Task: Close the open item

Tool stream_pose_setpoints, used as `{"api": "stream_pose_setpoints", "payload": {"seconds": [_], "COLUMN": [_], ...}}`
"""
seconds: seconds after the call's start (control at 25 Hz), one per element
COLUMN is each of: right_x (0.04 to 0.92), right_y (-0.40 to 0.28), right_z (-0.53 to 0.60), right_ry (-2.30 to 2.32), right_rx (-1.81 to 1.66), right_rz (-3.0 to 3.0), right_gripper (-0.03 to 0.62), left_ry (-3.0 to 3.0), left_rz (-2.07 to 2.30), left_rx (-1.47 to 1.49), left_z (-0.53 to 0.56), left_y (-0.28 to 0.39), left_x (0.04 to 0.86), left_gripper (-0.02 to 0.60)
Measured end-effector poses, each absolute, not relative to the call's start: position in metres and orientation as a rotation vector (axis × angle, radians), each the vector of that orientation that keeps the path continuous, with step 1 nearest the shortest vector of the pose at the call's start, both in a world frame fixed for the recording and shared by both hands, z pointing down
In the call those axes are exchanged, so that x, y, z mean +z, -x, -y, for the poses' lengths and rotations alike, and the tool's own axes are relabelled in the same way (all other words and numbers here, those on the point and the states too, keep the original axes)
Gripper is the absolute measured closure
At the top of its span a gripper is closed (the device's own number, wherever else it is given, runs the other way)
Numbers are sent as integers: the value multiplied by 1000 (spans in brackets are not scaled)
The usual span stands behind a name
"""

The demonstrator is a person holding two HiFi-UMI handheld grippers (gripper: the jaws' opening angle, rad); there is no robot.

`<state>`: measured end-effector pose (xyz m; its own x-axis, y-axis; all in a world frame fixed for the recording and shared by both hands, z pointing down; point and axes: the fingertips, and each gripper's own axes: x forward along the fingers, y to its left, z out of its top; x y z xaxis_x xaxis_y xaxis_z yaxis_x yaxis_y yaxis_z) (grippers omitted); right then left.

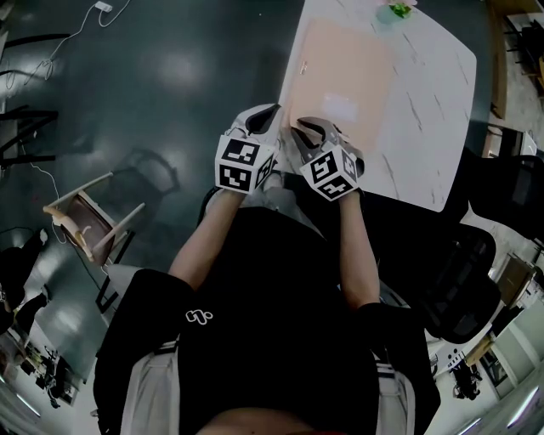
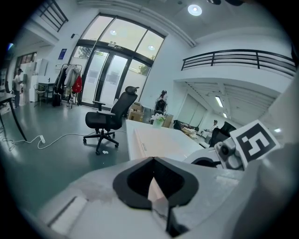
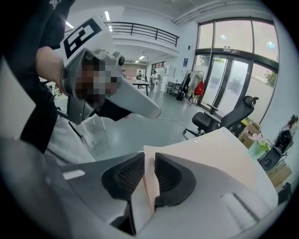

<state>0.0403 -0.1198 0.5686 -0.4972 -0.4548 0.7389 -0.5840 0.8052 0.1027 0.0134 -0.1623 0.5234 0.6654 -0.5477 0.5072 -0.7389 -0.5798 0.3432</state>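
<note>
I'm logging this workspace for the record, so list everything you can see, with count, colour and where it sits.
folder: one, peach, flat on the table
table: one, white marbled, ahead of the person
plant: one, green, table's far edge
wooden chair: one, light wood, floor at left
office chairs: at least two, black, right of the table
cable: one, white, on the floor
left gripper: one, grey with black pads, shut on the folder's near edge
right gripper: one, grey with black pads, open around the folder's near edge
</note>
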Motion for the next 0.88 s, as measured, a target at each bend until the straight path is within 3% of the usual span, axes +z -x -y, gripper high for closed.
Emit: {"api": "stream_pose_setpoints", "payload": {"seconds": [0.88], "right_x": [585], "right_y": [-38], "right_z": [119], "right_ry": [-588], "right_rx": [371], "right_rz": [2231], "right_gripper": [494], "left_ry": [-2314], "left_rz": [966], "left_rx": [481], "left_z": [164], "left_y": [-14], "left_x": [536], "left_gripper": [583]}}
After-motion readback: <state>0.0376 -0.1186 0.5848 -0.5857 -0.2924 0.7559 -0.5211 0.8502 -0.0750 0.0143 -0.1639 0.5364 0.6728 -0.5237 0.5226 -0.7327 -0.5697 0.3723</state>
